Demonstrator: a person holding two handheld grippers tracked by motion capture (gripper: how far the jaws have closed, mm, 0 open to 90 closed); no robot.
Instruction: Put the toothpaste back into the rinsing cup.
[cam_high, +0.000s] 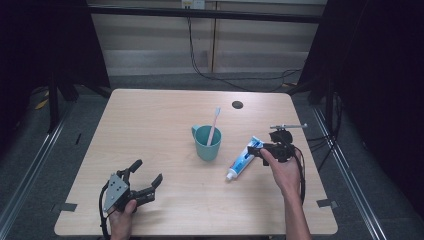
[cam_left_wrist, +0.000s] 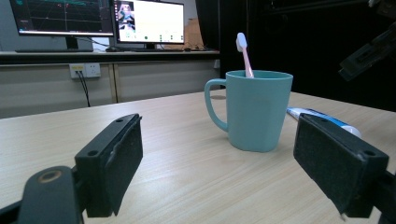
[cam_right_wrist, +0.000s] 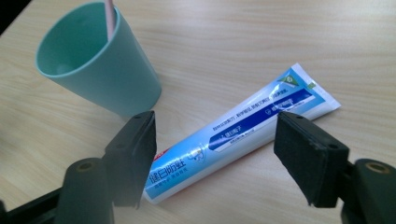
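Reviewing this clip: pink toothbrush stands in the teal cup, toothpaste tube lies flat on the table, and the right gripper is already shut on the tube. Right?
Not quite. The right gripper is open: in the right gripper view its jaws stand on either side of the toothpaste tube without pressing on it. The toothbrush does stand in the cup, and the tube lies flat.

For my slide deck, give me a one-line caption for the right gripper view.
Right tool open above a blue-and-white toothpaste tube lying on the wooden table beside a teal cup.

toothpaste tube (cam_right_wrist: 233, 135) lying on the table, blue and white, Chinese print along its side, large characters near the cap end, smaller lines mid-tube, none sharp enough to read
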